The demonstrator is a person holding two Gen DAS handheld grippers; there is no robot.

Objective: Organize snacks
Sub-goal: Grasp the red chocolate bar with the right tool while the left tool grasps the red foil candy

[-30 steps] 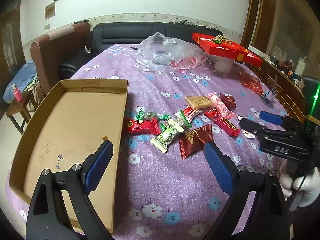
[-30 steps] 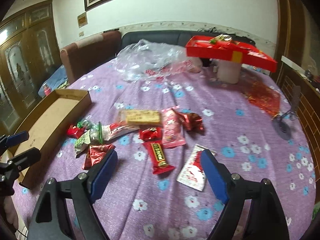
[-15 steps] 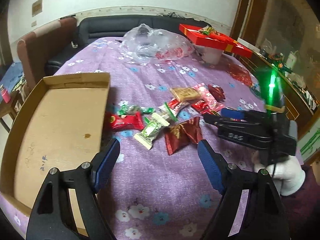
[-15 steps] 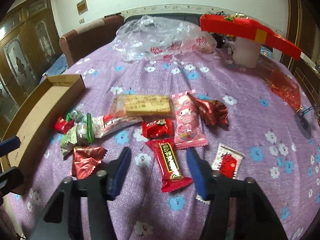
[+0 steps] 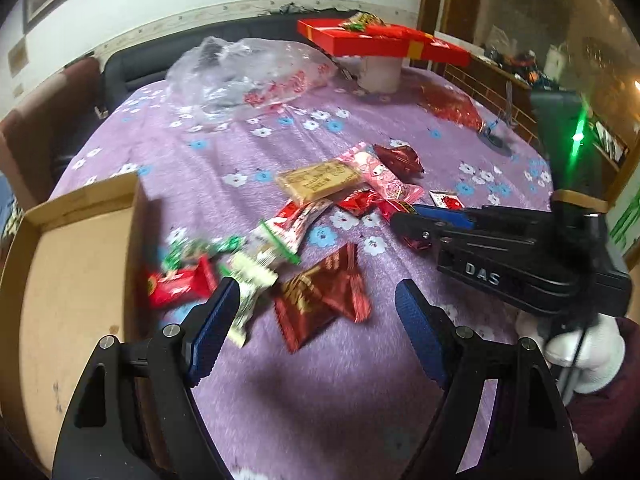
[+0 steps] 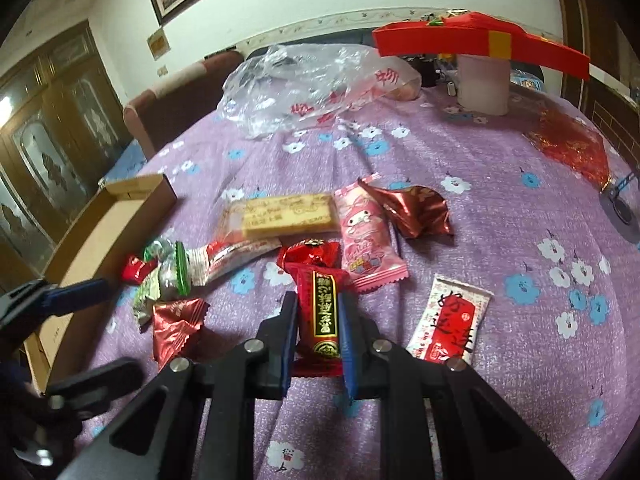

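Several wrapped snacks lie on the purple flowered cloth [image 6: 500, 208]. My right gripper [image 6: 318, 306] is closing down on a red bar with a black label [image 6: 322, 308], and its pads press both long sides; in the left wrist view this right gripper [image 5: 416, 222] sits over the pile's right side. My left gripper [image 5: 316, 320] is open, low over the cloth, with a dark red foil packet [image 5: 320, 298] lying just ahead between its fingers, untouched. A green-white candy [image 5: 256, 276] lies by its left finger. The empty cardboard tray [image 5: 80, 280] stands to the left.
A yellow biscuit pack [image 6: 288, 216], a pink packet [image 6: 366, 236] and a red-white sachet [image 6: 452, 320] lie around the held bar. At the back are a clear plastic bag [image 6: 304, 84] and a red box on a white cup [image 6: 480, 48]. A white-gloved hand [image 5: 588, 352] holds the right gripper.
My right gripper came down and shut on the red bar. My left gripper swung right from over the tray toward the dark red foil packet, and its fingers narrowed a little.
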